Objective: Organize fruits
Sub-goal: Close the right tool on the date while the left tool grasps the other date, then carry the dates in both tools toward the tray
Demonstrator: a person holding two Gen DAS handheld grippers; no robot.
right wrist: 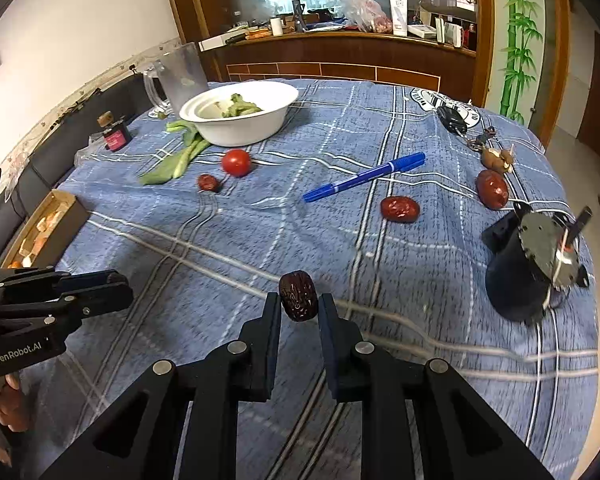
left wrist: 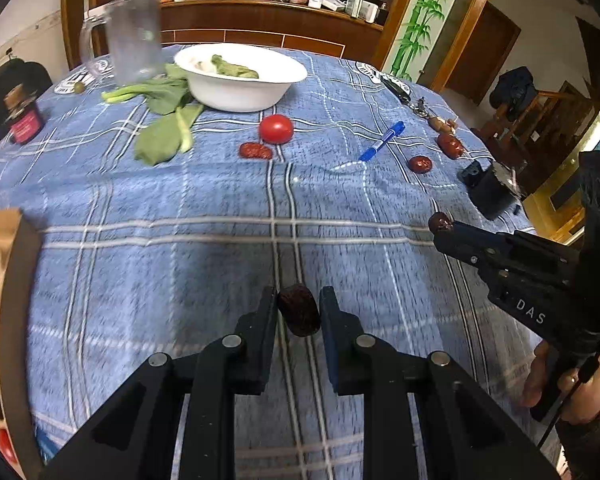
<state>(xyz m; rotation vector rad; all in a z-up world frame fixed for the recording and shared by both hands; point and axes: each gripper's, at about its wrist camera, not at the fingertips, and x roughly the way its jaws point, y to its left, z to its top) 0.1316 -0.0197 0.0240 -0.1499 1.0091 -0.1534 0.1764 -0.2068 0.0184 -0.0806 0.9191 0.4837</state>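
My left gripper (left wrist: 299, 310) is shut on a dark red date (left wrist: 299, 315), held above the blue plaid tablecloth (left wrist: 180, 208). My right gripper (right wrist: 299, 305) is shut on another dark date (right wrist: 299, 295); it also shows in the left wrist view (left wrist: 440, 223) at the right. On the cloth lie a red tomato (left wrist: 276, 128), a date (left wrist: 255, 151) next to it, and two more dates (left wrist: 420, 163) (left wrist: 451, 145) at the right. A cardboard box (right wrist: 46, 226) with fruit pieces sits at the left edge.
A white bowl (left wrist: 240, 92) with greens stands at the back, with leafy greens (left wrist: 164, 136) and a clear jug (left wrist: 134, 38) beside it. A blue pen (left wrist: 381, 141), keys (left wrist: 398, 90), a black holder (right wrist: 516, 276) and a small red-labelled bottle (left wrist: 24, 120) also lie here.
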